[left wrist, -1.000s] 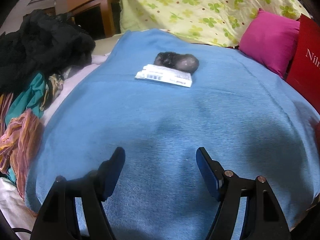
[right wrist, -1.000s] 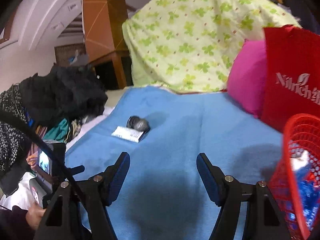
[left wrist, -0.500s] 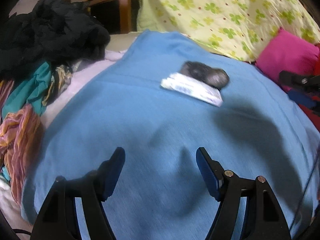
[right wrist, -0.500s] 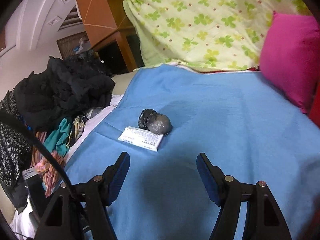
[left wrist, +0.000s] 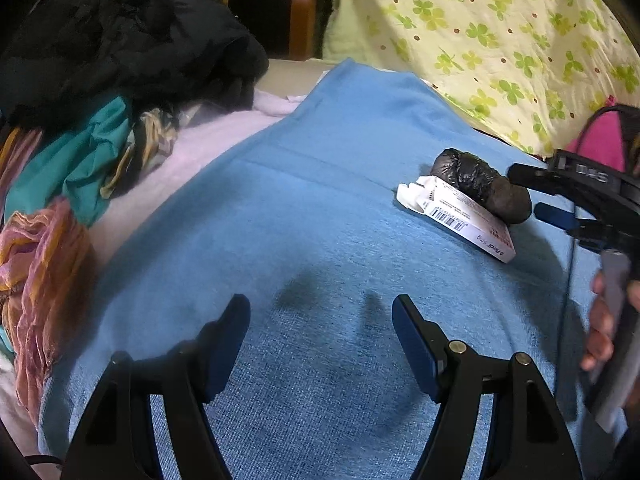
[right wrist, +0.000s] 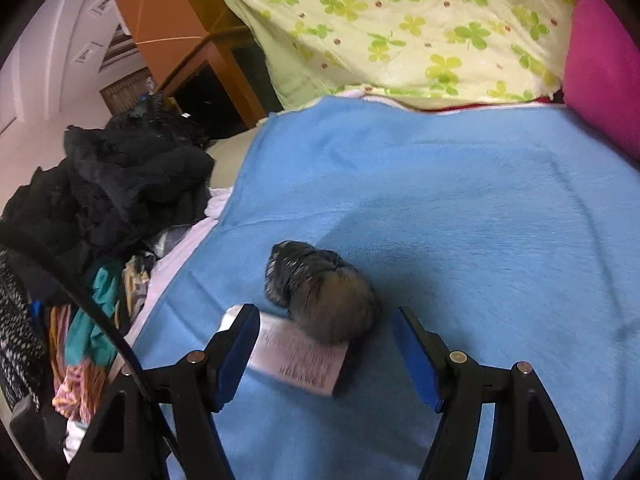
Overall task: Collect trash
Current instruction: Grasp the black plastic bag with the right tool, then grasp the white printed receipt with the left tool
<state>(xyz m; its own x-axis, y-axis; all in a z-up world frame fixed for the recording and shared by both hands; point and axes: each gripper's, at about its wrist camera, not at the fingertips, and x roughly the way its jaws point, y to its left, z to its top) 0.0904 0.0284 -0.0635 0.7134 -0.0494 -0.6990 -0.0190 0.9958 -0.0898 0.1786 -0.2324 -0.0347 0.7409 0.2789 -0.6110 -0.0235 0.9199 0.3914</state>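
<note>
The right gripper [right wrist: 326, 344] had its jaws spread wide and gripped nothing. Between them, at 12 o'clock, lay the trash: a crumpled black bag [right wrist: 320, 292] touching the far edge of a small white box [right wrist: 298, 358]. The spread looked chosen to take in box and bag together, or the bag alone; which one it was after could not be told.

The left gripper [left wrist: 320, 338] hung over bare blanket, its jaws also open and empty. From it, the black bag [left wrist: 482, 184] and white box [left wrist: 456, 216] sat at about 2 o'clock, near the right gripper's tips, which reached in from 3 o'clock. The left one seemed to be keeping clear while the other worked.

The surface was a bed spread with a blue blanket [right wrist: 480, 220], soft and fuzzy, likely to give under a downward push. A heap of dark clothes [right wrist: 132, 184] lay at 9 to 10 o'clock in the right view, a clover-print sheet [right wrist: 400, 20] at 12, and a pink cushion [right wrist: 604, 60] at 2. Brown wooden furniture [right wrist: 160, 12] stood behind, at 11 o'clock.
</note>
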